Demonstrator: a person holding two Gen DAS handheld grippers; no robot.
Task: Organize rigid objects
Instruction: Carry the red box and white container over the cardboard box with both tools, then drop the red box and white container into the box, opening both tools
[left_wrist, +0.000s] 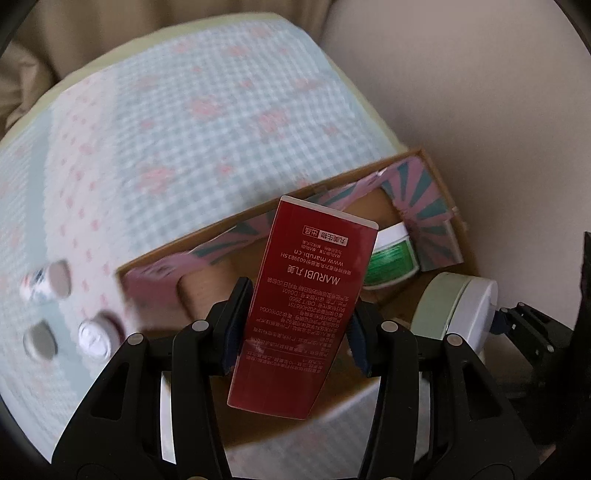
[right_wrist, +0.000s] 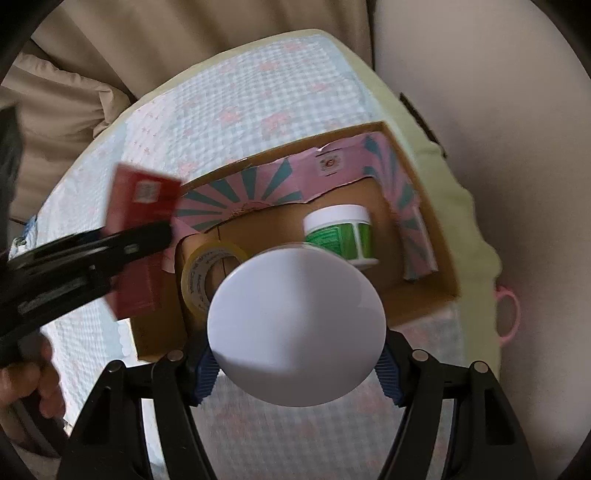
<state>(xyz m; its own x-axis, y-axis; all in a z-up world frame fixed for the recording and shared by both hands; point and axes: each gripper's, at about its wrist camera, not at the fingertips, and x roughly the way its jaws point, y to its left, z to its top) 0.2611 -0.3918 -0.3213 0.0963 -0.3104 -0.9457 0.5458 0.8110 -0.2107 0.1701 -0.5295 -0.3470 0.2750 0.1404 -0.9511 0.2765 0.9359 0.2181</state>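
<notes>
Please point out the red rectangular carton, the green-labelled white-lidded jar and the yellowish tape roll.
Red rectangular carton (left_wrist: 310, 291): left wrist view, printed face.
Green-labelled white-lidded jar (right_wrist: 341, 236): right wrist view, green label.
Yellowish tape roll (right_wrist: 197, 275): right wrist view, printed rim.

Cardboard box (right_wrist: 424, 295): tape roll (right_wrist: 207, 273) left, green jar (right_wrist: 343, 232) right, bare floor between; three small bottles (left_wrist: 48, 284) outside, left.

Looks like someone's home, probably a living room or bedroom. The work surface is a table (right_wrist: 436, 177) covered with a soft quilted cloth (left_wrist: 207, 92) in pale blue gingham with pink flowers and a light green border, the kind you'd buy for the house. Beyond the table's far edge there's beige padded upholstery (right_wrist: 66, 99), like a sofa or cushions, and a plain off-white wall (left_wrist: 480, 92) runs along its right edge.
</notes>
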